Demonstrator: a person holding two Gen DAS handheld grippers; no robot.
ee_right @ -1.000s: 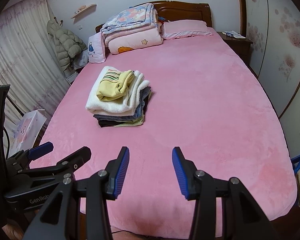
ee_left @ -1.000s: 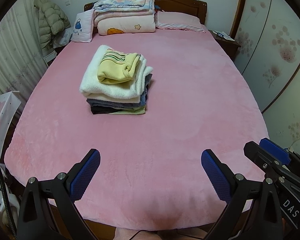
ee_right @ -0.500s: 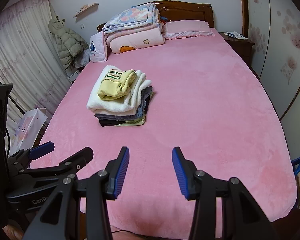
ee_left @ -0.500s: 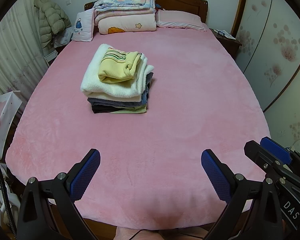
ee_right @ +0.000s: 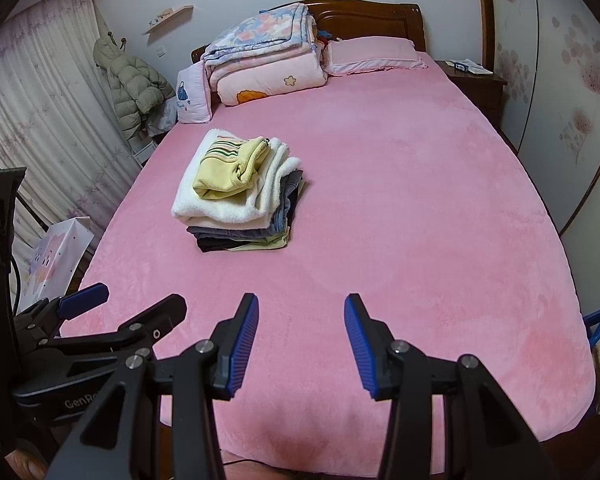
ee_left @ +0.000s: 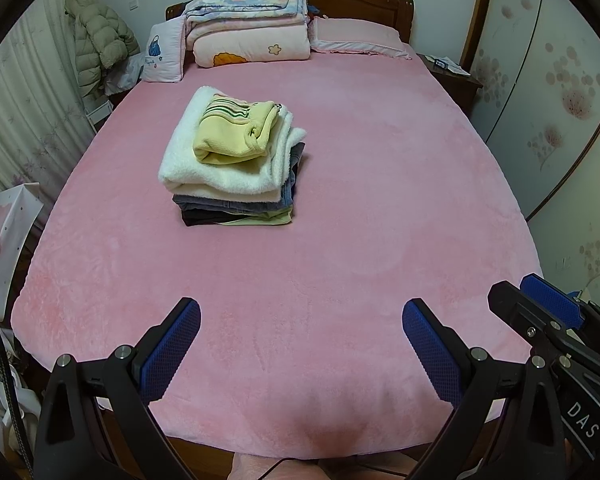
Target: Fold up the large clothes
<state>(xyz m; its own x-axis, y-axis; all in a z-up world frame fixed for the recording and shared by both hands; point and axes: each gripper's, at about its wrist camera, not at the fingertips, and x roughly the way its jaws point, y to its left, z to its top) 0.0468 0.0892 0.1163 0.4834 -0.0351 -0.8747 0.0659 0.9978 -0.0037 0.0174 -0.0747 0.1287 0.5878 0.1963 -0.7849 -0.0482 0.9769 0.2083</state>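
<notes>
A stack of folded clothes (ee_left: 236, 168) sits on the pink bed (ee_left: 340, 240), left of centre; a yellow striped garment (ee_left: 236, 132) lies on top of a white fleece, with grey, dark and pale green pieces beneath. The stack also shows in the right wrist view (ee_right: 240, 192). My left gripper (ee_left: 300, 336) is open and empty above the bed's near edge. My right gripper (ee_right: 300, 332) is open and empty, also near the front edge. Each gripper shows at the side of the other's view: the right one (ee_left: 548, 320) and the left one (ee_right: 100, 320).
Folded quilts (ee_left: 248, 24) and a pink pillow (ee_left: 356, 38) lie at the wooden headboard. A nightstand (ee_left: 448, 72) stands at the far right. A puffy coat (ee_left: 96, 40) hangs at the left by curtains. A paper bag (ee_left: 4, 236) stands left of the bed.
Both cameras have shifted very slightly; the stack looks a touch nearer in each view. Both grippers stay open and empty.
</notes>
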